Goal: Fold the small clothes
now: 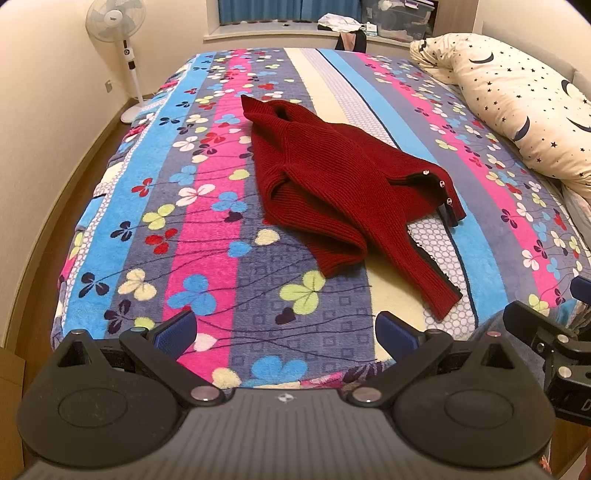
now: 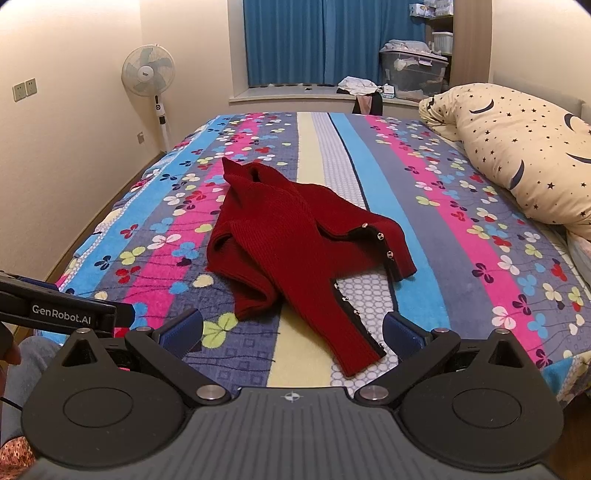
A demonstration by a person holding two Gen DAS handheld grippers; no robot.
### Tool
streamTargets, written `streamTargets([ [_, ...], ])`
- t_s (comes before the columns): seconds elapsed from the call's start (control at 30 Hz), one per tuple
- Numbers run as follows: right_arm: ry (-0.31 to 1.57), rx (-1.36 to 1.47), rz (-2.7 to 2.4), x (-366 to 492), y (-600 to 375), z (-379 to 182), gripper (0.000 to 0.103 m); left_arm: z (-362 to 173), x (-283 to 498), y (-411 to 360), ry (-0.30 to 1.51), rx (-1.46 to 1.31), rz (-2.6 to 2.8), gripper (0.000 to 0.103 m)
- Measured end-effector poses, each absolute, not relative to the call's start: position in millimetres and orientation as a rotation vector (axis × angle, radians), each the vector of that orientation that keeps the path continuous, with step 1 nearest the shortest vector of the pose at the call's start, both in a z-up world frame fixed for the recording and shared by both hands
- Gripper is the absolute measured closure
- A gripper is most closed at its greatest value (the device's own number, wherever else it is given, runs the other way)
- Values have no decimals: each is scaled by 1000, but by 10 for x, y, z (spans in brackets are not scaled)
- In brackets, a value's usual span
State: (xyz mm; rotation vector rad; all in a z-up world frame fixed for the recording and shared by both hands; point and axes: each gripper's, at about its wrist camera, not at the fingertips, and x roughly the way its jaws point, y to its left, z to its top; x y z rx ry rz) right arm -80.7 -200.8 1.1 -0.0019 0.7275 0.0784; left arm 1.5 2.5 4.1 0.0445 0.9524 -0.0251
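1. bedroom with cream walls; a bed under a striped clover-print blanket (image 1: 207, 236) (image 2: 461, 258) fills both views and carries everything.
2. red knitted sweater (image 1: 325, 177) (image 2: 280, 236) lies crumpled about mid-bed, not folded, its collar end toward the far edge and one long piece trailing toward the near edge, bunched over itself on the left side.
3. small metal snaps (image 2: 379, 235) run along a dark placket that lies open on the sweater's right side.
4. left gripper (image 1: 286, 332) hovers at the near edge, jaws spread wide, nothing between its blue pads, apart from the sweater.
5. right gripper (image 2: 293, 332) hovers likewise, jaws wide apart and empty, with the trailing end of the sweater lying between its fingers in view; whether it touches cannot be told.
6. star-and-moon duvet (image 1: 517, 99) (image 2: 517, 155) is heaped along the bed's right edge, well apart from the sweater.
7. beyond the far edge: a white pedestal fan (image 1: 114, 22) (image 2: 148, 70) in the left corner, blue curtains (image 2: 310, 40), and a window ledge with loose clothes and a clear storage bin (image 2: 413, 75).
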Motion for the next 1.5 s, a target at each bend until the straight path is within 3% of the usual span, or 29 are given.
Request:
streamTargets([
  [1.5,749,5,78,-825,-2023,-103,1,27,-57,-5,954,45,-26,0],
])
